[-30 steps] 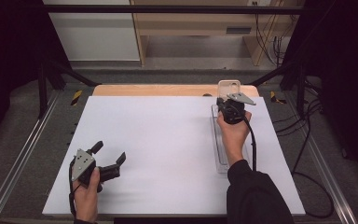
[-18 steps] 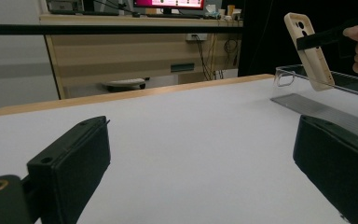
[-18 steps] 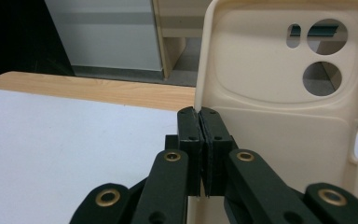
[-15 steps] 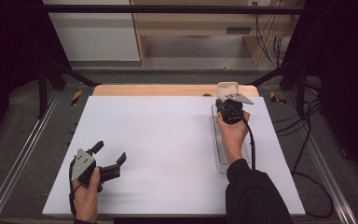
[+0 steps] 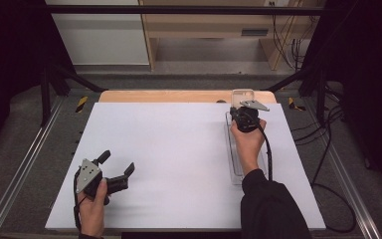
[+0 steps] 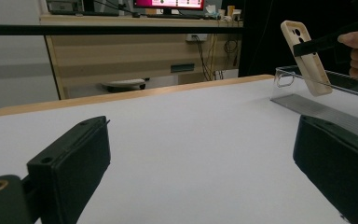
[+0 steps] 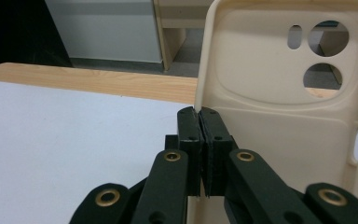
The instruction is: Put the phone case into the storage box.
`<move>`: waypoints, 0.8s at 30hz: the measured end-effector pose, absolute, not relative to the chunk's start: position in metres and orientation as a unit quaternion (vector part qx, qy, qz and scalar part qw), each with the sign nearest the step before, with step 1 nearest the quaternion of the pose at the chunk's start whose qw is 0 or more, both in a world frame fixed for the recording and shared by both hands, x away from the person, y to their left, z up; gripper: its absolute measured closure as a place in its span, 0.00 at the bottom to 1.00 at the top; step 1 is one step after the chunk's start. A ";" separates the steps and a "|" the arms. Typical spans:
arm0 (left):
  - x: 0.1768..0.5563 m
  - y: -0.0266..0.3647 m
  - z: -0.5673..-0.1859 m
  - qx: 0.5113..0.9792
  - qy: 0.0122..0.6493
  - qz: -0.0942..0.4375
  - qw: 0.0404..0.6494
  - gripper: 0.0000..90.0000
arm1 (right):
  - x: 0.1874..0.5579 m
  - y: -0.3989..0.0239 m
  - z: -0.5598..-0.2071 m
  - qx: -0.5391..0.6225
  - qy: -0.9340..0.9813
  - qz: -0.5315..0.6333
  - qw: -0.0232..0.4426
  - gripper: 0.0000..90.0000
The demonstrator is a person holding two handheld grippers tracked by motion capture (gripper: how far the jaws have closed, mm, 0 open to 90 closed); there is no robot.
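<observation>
- I am holding the right claw [image 5: 242,105] at the far right of the white tabletop [image 5: 179,159], its jaws pressed together on the side edge of a cream phone case [image 7: 284,93].
- The phone case is standing upright and slightly tilted, lifted above the far end of a clear plastic tray [image 5: 235,164].
- The tray is lying lengthwise, near to far, along the tabletop's right side.
- I am resting the left claw [image 5: 115,169] at the near left corner, well apart from the tray, its jaws spread wide with nothing between them.
</observation>
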State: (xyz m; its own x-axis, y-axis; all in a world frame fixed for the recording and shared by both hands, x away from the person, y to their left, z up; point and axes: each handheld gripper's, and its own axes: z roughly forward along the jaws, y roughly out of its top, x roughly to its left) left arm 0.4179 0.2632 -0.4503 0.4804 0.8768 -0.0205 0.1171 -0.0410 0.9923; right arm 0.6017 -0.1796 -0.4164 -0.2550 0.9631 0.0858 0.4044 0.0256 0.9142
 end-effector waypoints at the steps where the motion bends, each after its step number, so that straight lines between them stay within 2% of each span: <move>1: 0.418 0.263 -0.450 0.641 0.387 0.331 0.574 0.04 | 0.602 -0.180 -0.417 0.528 0.647 0.457 0.305 0.98; 24: 0.418 0.261 -0.451 0.644 0.385 0.328 0.574 0.04 | 0.606 -0.181 -0.423 0.536 0.653 0.452 0.288 0.98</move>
